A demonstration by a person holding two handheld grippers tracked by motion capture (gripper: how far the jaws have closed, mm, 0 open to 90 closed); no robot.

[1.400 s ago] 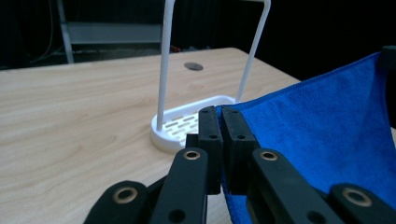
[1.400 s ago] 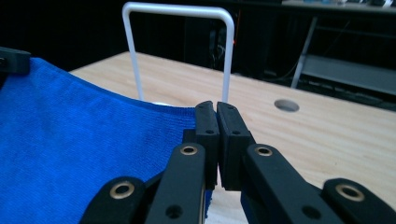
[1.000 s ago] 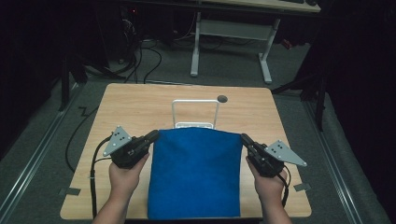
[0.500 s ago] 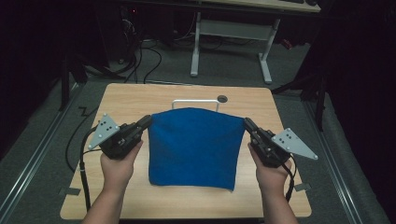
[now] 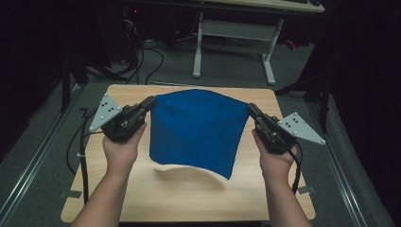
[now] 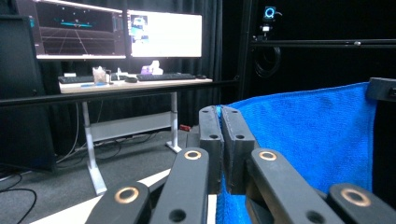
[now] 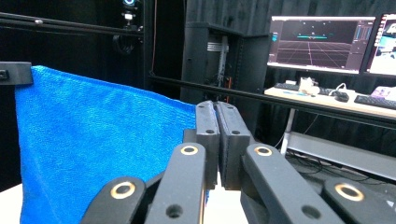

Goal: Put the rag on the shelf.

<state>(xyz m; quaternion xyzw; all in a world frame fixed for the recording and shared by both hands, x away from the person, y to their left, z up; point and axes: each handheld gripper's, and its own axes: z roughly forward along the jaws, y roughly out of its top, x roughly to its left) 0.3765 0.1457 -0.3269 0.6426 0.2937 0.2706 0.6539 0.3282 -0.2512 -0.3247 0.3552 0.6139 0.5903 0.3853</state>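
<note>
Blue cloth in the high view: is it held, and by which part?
Yes. The blue terry cloth hangs between both grippers: the left gripper is shut on its upper left corner, the right gripper on its upper right corner.

The left tongs (image 6: 220, 122) pinch the blue cloth (image 6: 310, 135), which spreads toward three o'clock; two monitors (image 6: 119, 32) glow at eleven o'clock.

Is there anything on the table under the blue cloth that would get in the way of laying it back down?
Nothing visible does. The blue cloth hangs between the left gripper and right gripper, each shut on an upper corner. The wooden table under its lower edge looks bare; what lies behind the cloth is hidden.
</note>
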